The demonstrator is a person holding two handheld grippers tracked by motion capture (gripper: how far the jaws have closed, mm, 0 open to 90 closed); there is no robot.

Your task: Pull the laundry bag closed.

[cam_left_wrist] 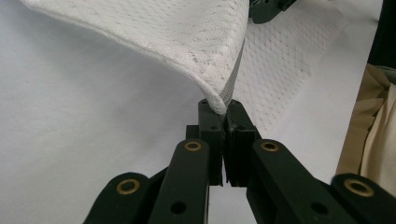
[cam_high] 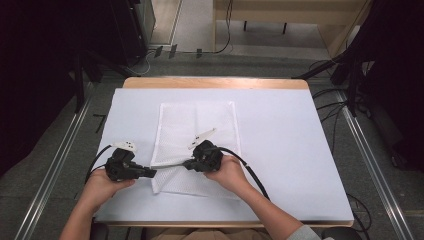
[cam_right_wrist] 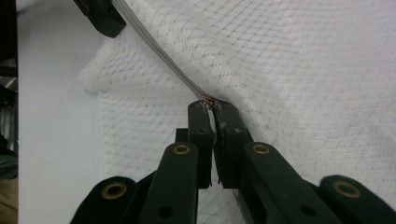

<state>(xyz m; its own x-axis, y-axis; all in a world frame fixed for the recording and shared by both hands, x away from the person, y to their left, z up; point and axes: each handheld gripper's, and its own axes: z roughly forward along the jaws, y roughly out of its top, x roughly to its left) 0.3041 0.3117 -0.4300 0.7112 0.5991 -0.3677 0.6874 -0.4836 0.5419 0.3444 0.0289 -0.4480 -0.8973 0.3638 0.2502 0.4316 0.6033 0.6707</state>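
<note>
White mesh bag [cam_high: 197, 132] lies mid-worktop [cam_high: 285, 150]; left gripper [cam_left_wrist: 219, 109] pinches its corner, right gripper [cam_right_wrist: 211, 105] clamps the zip pull [cam_right_wrist: 208, 100] — zipping seems underway; next, a steady pull apart.

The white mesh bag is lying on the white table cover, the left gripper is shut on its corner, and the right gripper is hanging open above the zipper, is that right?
Not quite. The right gripper is not open above the zipper: the right gripper view shows it shut on the zipper's metal pull. The rest stands: the white mesh bag lies on the white table cover, and the left gripper is shut on its corner.
</note>
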